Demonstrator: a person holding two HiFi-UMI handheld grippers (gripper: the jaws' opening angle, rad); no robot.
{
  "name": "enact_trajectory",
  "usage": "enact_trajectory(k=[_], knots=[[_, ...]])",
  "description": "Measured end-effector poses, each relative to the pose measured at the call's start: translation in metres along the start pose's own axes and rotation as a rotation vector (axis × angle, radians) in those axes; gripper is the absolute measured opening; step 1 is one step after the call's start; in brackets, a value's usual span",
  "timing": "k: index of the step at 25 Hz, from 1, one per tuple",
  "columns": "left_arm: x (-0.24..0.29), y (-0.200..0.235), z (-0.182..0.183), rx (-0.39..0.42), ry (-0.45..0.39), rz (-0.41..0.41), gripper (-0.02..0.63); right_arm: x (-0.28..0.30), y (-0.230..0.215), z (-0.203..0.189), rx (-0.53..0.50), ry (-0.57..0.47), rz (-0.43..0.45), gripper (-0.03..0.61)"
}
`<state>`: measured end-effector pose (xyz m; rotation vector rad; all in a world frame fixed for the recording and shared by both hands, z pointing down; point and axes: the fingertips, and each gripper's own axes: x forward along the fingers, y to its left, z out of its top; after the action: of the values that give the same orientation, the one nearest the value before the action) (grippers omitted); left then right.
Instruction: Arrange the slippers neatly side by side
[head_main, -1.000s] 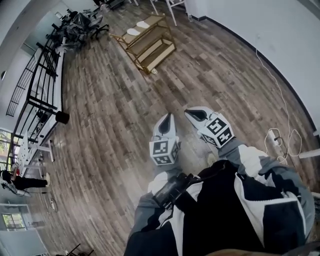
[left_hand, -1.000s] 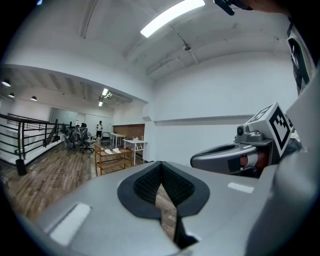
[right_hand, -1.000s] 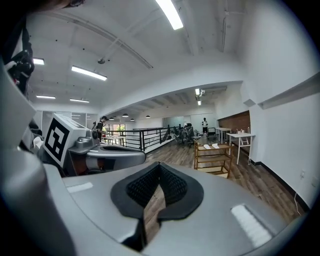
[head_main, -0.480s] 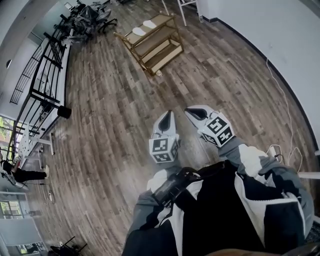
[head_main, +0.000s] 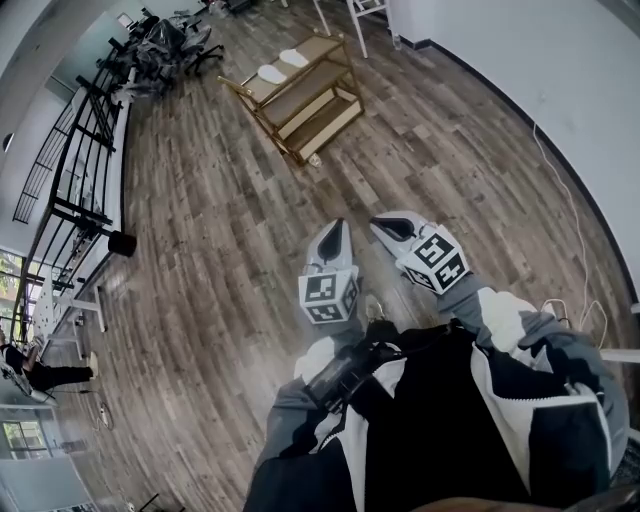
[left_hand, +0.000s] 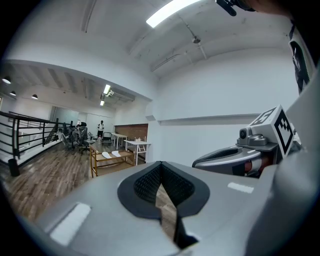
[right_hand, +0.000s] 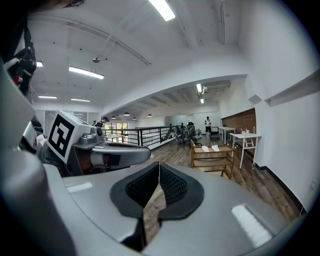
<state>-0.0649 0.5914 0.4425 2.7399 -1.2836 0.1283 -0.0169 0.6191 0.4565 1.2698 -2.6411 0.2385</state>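
Our grey left gripper (head_main: 335, 232) and right gripper (head_main: 385, 226) are closed, empty; flat white slippers (head_main: 270, 73) sit well ahead atop the gold-framed rack (head_main: 322, 104)

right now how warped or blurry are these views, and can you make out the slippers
Head view: strong fisheye bends floor and wall, but sharp; slippers are tiny white spots on the wooden rack. Left gripper view: dark corners, glaring ceiling light, slippers far off. Right gripper view: same bowing, even light, slippers small.
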Motion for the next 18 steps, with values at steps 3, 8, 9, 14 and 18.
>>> enact_trajectory(k=[3,8,9,14,18], knots=[[0.027,0.028,0.015,0.009,0.002,-0.027,0.005,0.032,-0.020,0.016,0.001,-0.003,-0.024,0.014],[0.072,0.082,0.034,0.029,0.009,-0.074,0.005,0.092,-0.053,0.046,0.010,-0.018,-0.074,0.014],[0.079,0.094,0.036,0.035,0.006,-0.081,0.005,0.103,-0.059,0.050,0.013,-0.021,-0.081,0.014],[0.111,0.141,0.042,0.059,-0.006,-0.114,0.005,0.156,-0.081,0.065,0.022,-0.034,-0.118,0.014],[0.130,0.170,0.038,0.031,0.008,-0.127,0.005,0.183,-0.092,0.063,0.024,-0.014,-0.137,0.014]])
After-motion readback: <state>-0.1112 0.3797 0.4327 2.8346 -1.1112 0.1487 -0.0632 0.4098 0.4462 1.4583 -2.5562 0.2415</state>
